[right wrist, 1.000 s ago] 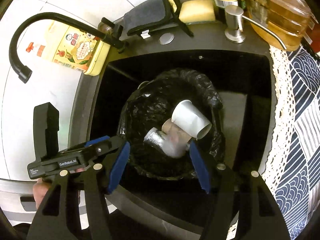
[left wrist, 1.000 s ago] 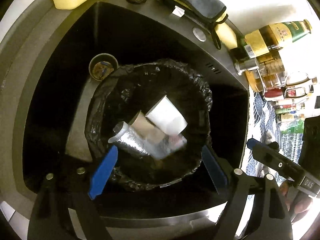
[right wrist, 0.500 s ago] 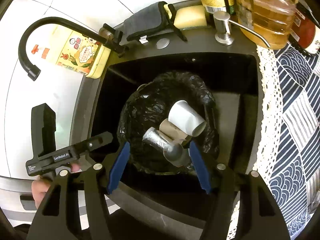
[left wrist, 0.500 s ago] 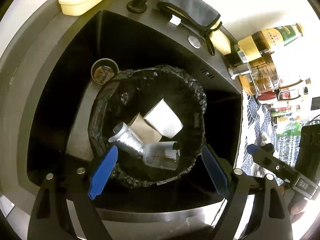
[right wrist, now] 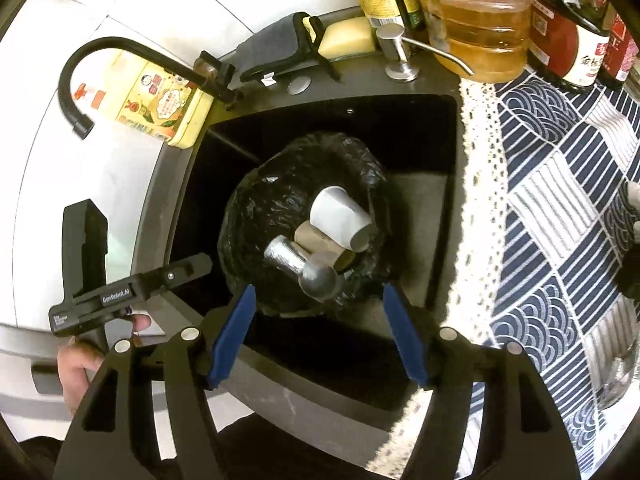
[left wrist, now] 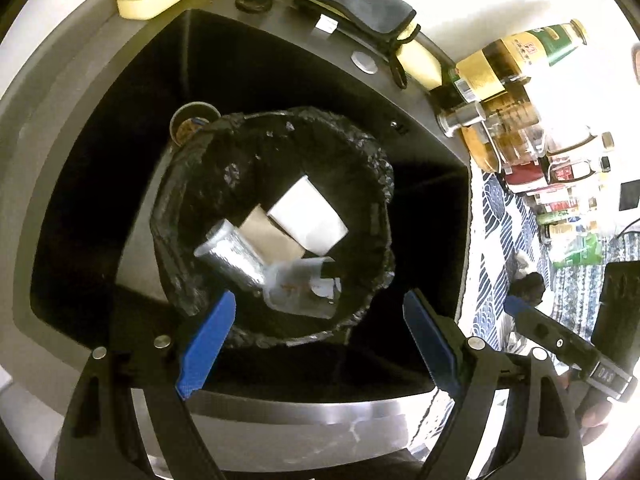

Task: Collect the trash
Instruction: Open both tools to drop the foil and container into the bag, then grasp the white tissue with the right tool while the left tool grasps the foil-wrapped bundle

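Black sink [left wrist: 100, 184] holds lined trash bin [left wrist: 372, 184]. Left gripper [left wrist: 316, 340] wide open, empty, above near rim. Right gripper [right wrist: 320, 332] opening, nothing between jaws.

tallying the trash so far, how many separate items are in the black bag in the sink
4 visible: a white paper cup on top, a cardboard tube under it, a silver foil-wrapped cylinder beside that, and a clear plastic bottle nearest the grippers. More may be hidden underneath.

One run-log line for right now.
left hand-held gripper: open, empty | right hand-held gripper: opening, empty | bag: cup, tubes, bottle inside
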A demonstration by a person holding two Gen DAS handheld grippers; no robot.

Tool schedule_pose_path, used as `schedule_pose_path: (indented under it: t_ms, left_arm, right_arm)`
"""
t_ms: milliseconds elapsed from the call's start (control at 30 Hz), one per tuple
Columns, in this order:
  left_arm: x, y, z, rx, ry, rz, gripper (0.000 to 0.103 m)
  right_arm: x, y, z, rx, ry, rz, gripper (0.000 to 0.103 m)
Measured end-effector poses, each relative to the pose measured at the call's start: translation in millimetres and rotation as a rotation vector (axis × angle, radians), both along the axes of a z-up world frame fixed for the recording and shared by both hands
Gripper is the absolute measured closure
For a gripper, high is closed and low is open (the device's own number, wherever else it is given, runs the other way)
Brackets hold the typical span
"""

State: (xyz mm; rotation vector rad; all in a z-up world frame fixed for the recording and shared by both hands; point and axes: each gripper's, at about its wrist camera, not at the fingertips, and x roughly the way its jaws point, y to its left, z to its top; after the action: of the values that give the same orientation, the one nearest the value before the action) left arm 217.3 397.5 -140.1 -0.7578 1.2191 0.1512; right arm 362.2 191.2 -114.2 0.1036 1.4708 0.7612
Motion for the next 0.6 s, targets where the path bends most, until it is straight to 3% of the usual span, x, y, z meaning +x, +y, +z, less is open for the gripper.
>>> schedule_pose_path:
  t_ms: [600]
  left_arm:
    - [-12.6, -131.9, 24.9, 0.056, -0.022, 0.090, 0.019]
  right_arm:
    - [12.7, -154.9, 39.0, 0.075, -0.119, 0.079, 0.037]
